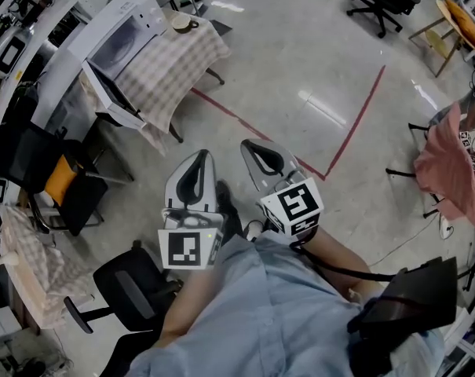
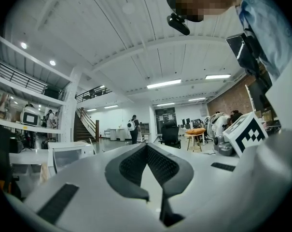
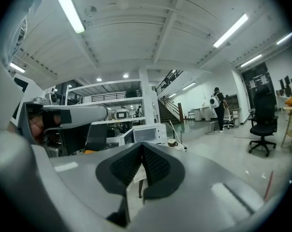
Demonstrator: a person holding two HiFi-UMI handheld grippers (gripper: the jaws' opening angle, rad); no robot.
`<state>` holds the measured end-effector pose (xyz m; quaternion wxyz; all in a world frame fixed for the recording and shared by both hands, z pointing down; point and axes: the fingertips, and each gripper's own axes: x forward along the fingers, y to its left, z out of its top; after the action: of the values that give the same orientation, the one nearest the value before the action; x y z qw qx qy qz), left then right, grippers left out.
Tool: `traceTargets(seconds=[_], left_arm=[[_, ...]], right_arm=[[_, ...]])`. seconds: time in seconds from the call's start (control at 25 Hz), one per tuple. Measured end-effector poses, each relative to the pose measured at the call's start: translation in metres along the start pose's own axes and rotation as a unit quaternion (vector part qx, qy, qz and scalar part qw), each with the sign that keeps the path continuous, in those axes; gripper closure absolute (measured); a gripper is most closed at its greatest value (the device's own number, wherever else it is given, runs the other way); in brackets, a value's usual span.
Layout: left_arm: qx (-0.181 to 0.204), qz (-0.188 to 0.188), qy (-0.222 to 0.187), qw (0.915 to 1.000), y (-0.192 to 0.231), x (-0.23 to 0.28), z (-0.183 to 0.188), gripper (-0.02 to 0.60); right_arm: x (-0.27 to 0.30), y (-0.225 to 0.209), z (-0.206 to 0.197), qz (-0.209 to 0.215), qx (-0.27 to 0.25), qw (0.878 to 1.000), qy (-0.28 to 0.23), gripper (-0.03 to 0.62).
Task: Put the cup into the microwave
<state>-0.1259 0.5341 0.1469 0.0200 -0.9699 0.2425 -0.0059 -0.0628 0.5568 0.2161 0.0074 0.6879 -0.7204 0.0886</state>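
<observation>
Grey shiny floor (image 1: 316, 69) with red lines fills the room. At the upper left of the head view, a table (image 1: 174, 69) with a checked cloth holds a white microwave (image 1: 119, 38). The cup (image 1: 180, 23) sits on the table just beside it. It is small and round, pale with a brown inside. The left gripper (image 1: 198, 157) and right gripper (image 1: 255, 146) are at the middle, well apart from the cup. Both have jaws pressed together, holding nothing.

Left gripper (image 1: 199, 157) and right gripper (image 1: 250, 145) side by side; jaws seemingly closed, empty.
</observation>
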Motion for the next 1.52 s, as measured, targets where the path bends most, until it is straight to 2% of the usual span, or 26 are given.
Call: traceTargets(seconds=[0.16, 0.36, 0.6, 0.8, 1.08, 1.36, 1.52], left_arm=[[-0.003, -0.001, 0.009, 1.0000, 0.021, 0.010, -0.016, 0.577], [-0.011, -0.010, 0.014, 0.9998, 0.063, 0.051, -0.029, 0.577], [-0.010, -0.013, 0.005, 0.9999, 0.130, 0.103, -0.026, 0.577], [-0.003, -0.018, -0.005, 0.9998, 0.172, 0.132, -0.021, 0.577], [-0.015, -0.038, -0.014, 0.9991, 0.198, 0.162, -0.022, 0.577], [-0.019, -0.052, -0.012, 0.9984, 0.202, 0.187, -0.024, 0.577], [-0.019, -0.046, -0.002, 0.9987, 0.206, 0.205, -0.031, 0.577]], right_arm=[[0.027, -0.001, -0.010, -0.005, 0.001, 1.000, 0.009, 0.591], [0.080, -0.010, -0.007, 0.004, -0.011, 1.000, 0.018, 0.591], [0.170, -0.025, 0.008, 0.017, -0.003, 1.000, 0.021, 0.591], [0.221, -0.035, 0.025, 0.011, -0.010, 1.000, 0.019, 0.591], [0.255, -0.043, 0.035, 0.003, -0.018, 1.000, 0.022, 0.591], [0.265, -0.070, 0.041, -0.022, -0.020, 0.999, 0.018, 0.591], [0.276, -0.086, 0.038, -0.025, -0.016, 0.999, 0.019, 0.591]])
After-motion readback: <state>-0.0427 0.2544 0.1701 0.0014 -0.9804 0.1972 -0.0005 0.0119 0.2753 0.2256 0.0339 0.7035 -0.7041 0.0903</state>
